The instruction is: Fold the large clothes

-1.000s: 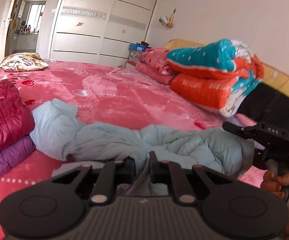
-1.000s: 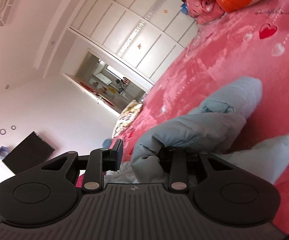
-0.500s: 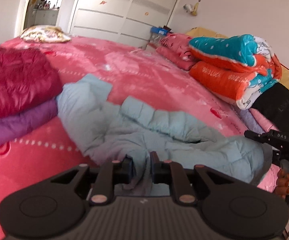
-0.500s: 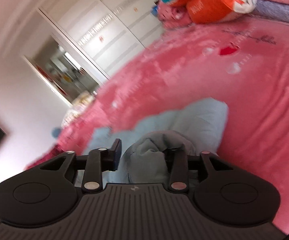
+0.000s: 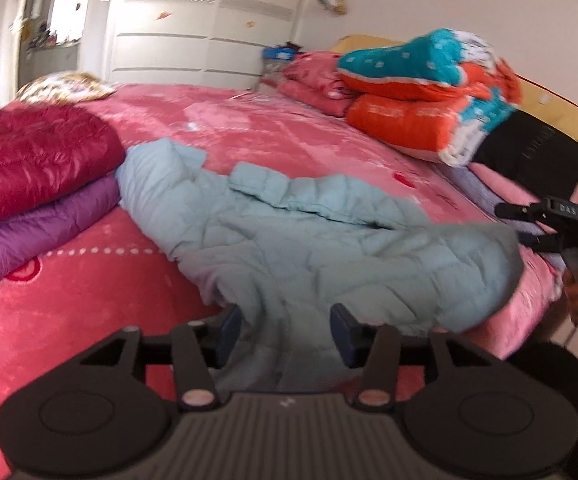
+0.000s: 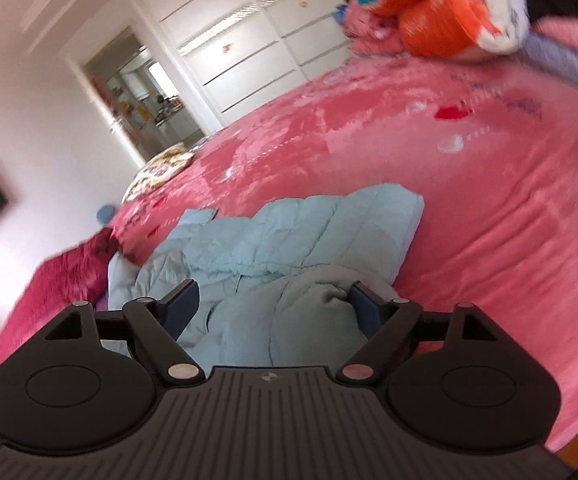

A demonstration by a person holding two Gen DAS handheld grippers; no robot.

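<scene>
The pale blue padded jacket (image 5: 321, 236) lies crumpled near the front edge of a bed covered by a pink plush blanket (image 5: 273, 132) with heart motifs, just beside a folded stack of a crimson quilted garment (image 5: 37, 156) on a purple one (image 5: 37, 232). The left gripper (image 5: 285, 330) and the right gripper (image 6: 273, 306) have both just been opening, and their jaws now stand apart with jacket fabric lying loose between them, though blur makes it hard to rule out a light touch. Behind stand white wardrobe doors (image 5: 209, 36), an open doorway (image 6: 145, 88), and folded orange-and-teal bedding (image 5: 421, 92) piled at the bed's far right.
</scene>
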